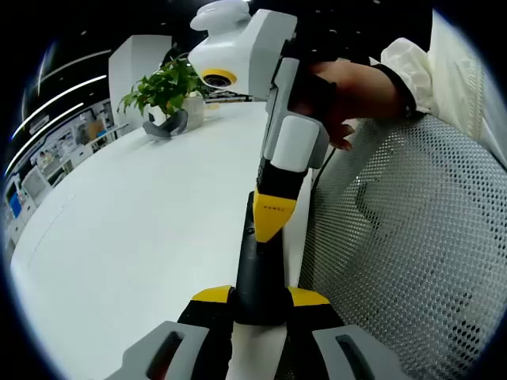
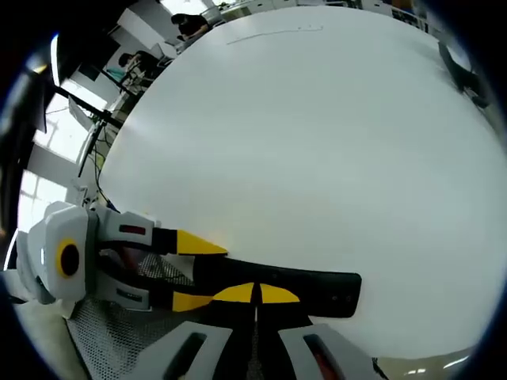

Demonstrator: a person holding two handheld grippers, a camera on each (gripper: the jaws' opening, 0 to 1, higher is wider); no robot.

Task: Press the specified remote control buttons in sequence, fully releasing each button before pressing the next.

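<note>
Gripping the black remote (image 1: pixel 259 273) in the left gripper (image 1: pixel 260 305), right gripper (image 2: pixel 255 294) jaws together, tips on the remote, white table (image 2: pixel 317 142).

Brightly and evenly lit from overhead ceiling strip lights (image 1: pixel 59 95). Glossy white tabletop (image 2: pixel 317 142) near overexposed, shadows faint. Strong fisheye bending at edges. Distant background soft; slight blur on near yellow-tipped jaws.

one remote (image 1: pixel 259 265), one plant (image 1: pixel 165 87), perhaps one headset (image 1: pixel 165 127)
</note>
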